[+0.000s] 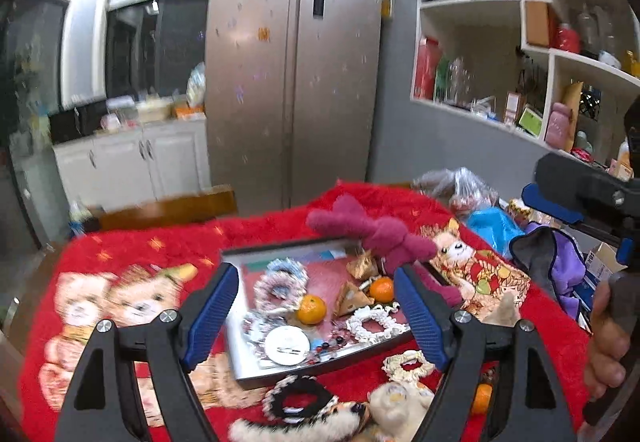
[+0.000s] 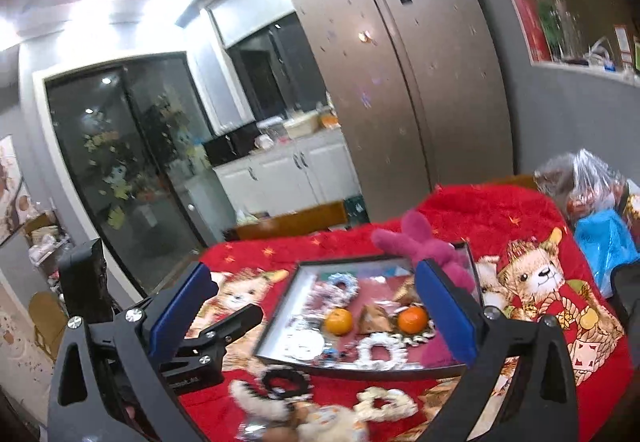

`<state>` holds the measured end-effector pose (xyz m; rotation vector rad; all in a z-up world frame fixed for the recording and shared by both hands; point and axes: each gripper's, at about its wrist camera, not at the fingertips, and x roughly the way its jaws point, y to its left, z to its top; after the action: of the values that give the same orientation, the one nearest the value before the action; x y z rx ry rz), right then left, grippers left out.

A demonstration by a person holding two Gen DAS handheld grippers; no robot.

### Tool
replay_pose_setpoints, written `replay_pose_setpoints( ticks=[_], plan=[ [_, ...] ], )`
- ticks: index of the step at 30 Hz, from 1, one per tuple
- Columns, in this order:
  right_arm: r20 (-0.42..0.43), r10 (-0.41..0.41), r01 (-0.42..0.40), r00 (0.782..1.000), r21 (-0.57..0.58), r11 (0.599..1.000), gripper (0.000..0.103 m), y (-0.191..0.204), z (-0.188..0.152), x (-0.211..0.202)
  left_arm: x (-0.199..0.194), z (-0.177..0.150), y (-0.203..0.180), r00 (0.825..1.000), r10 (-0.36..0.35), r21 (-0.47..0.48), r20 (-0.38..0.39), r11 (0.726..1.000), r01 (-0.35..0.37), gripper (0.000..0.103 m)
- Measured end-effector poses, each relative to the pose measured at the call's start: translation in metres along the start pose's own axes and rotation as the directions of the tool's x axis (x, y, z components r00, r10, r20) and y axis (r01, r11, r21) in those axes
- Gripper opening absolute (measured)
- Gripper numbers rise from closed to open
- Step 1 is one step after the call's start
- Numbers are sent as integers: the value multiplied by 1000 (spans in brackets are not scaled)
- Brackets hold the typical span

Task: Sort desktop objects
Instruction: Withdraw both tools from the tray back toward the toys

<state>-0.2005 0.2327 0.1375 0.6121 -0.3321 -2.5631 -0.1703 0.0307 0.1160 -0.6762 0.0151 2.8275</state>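
A shiny black-rimmed tray (image 1: 236, 358) (image 2: 280, 306) lies on the red blanket. It holds two mandarins (image 1: 311, 309) (image 2: 339, 321), several scrunchies, gold wrapped packets (image 1: 352, 298) and a white round disc (image 1: 287, 345). A magenta plush toy (image 1: 372, 234) (image 2: 424, 242) rests across the tray's far right corner. My left gripper (image 1: 315, 270) hovers above the tray's near side, open and holding nothing. My right gripper (image 2: 312, 268) hangs likewise, wide open and empty. In front of the tray lie a black scrunchie (image 1: 300, 398) (image 2: 286, 382), a cream scrunchie (image 1: 408, 362) (image 2: 386, 402), pale plush toys (image 1: 400, 410) and another mandarin (image 1: 482, 398).
The red blanket (image 1: 160, 246) with bear prints covers the table. Plastic bags (image 1: 464, 185) (image 2: 588, 181), a blue bag (image 2: 604, 242) and a purple cloth (image 1: 560, 262) crowd the table's right end. A wooden chair back (image 1: 168, 209) and a tall fridge (image 1: 292, 81) stand beyond the far edge.
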Motion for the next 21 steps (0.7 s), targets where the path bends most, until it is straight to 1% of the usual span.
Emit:
replay_pose_setpoints(
  ticks=[1, 3, 4, 5, 7, 8, 9, 11, 13, 16, 18, 21],
  plan=[
    [5, 4, -4, 1000, -7, 1000, 103, 6, 0, -7, -14, 0, -3, 1000, 7, 14, 22, 1000, -7, 85],
    [3, -2, 2, 1000, -42, 999, 103, 23, -6, -23, -40, -4, -7, 999, -4, 24, 54, 1000, 3, 85],
    [2, -7, 7, 1000, -64, 998, 103, 31, -11, -30, -50, -7, -9, 998, -30, 20, 56, 999, 29, 85],
    [10, -9, 10, 1000, -88, 996, 103, 37, -18, -39, -59, -13, -11, 996, -79, 16, 47, 997, 78, 85],
    [42, -21, 25, 999, -109, 994, 103, 46, -35, -54, -71, -25, -14, 991, -128, 9, 26, 992, 128, 85],
    [51, -23, 29, 998, -106, 994, 103, 49, -46, -63, -77, -33, -18, 991, -134, 13, 15, 991, 134, 85],
    [49, -20, 25, 999, -97, 995, 103, 49, -56, -70, -80, -41, -22, 992, -123, 23, 11, 992, 123, 85],
    [49, -21, 25, 999, -68, 997, 103, 44, -77, -85, -91, -62, -30, 997, -81, 40, 17, 996, 80, 85],
    [55, -46, 48, 997, -34, 998, 103, 36, -95, -96, -94, -82, -32, 998, -58, 14, 7, 998, 58, 85],
    [54, -94, 94, 994, 1, 996, 103, 16, -126, -109, -89, -116, -28, 995, -95, -73, -32, 993, 93, 85],
    [17, -155, 155, 988, -3, 988, 103, 3, -146, -107, -74, -134, -28, 989, -118, -115, -87, 988, 108, 85],
    [-62, -185, 184, 981, -17, 983, 103, -11, -166, -95, -58, -149, -31, 981, -120, -124, -152, 987, 101, 85]
  ],
)
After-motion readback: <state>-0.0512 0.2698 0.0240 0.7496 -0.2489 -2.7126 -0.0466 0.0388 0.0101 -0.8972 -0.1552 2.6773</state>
